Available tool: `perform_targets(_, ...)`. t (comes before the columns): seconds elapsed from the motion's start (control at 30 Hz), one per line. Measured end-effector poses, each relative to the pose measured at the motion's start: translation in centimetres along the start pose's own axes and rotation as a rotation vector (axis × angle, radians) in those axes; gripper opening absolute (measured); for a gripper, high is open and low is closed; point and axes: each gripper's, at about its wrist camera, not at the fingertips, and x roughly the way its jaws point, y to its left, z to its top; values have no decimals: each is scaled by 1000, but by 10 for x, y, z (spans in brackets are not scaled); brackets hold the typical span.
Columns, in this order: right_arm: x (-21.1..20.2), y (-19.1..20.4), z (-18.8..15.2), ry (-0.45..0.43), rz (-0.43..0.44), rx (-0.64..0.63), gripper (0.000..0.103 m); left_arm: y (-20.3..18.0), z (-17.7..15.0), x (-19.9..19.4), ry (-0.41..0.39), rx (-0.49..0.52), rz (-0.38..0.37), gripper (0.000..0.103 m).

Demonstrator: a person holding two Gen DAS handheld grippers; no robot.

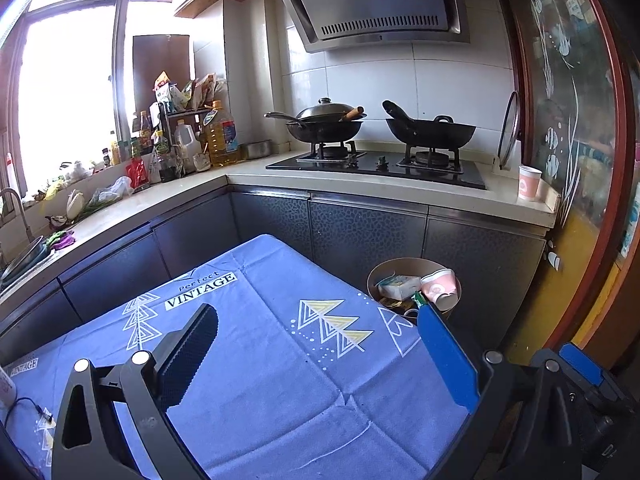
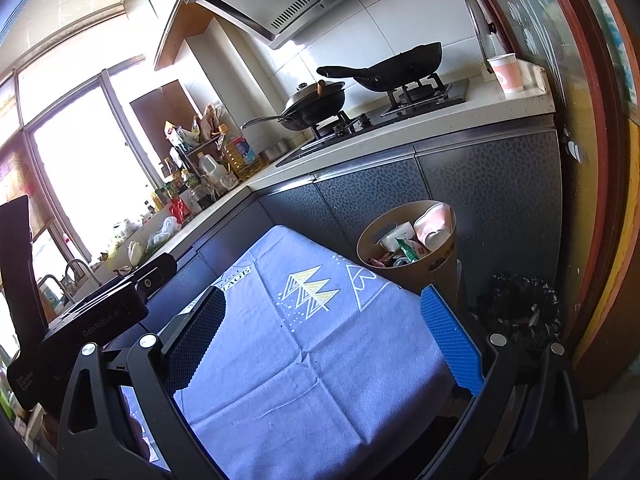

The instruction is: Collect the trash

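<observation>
1. Blue-padded and black-padded fingers of the left gripper (image 1: pixel 316 360) stand wide apart over the table with nothing between them; the right gripper (image 2: pixel 320 340) is spread just as wide and also holds nothing.
2. Under both lies the blue tablecloth (image 1: pixel 280 380), creased, and no loose trash shows on the part in view.
3. Just past the table's far corner stands the tan waste bin (image 2: pixel 404 276), holding a pink paper cup (image 2: pixel 434 224), a white packet (image 2: pixel 394 236), a green wrapper and other scraps.
4. These are probably light and crushable: a cup is best pinched across its rim, a wrapper by a free edge, gently, since thin film may slip.
5. Farther off, on the counter's end beside the hob, another pink paper cup (image 1: pixel 529 183) stands upright, well apart from the bin; it may be the remaining piece to collect.
</observation>
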Motion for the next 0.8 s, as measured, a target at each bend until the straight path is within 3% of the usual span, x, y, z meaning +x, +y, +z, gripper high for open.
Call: perform_targets(0.8,7,-5,-3,18,-5,15,97,-4,-4,2,1,6,-13,99)
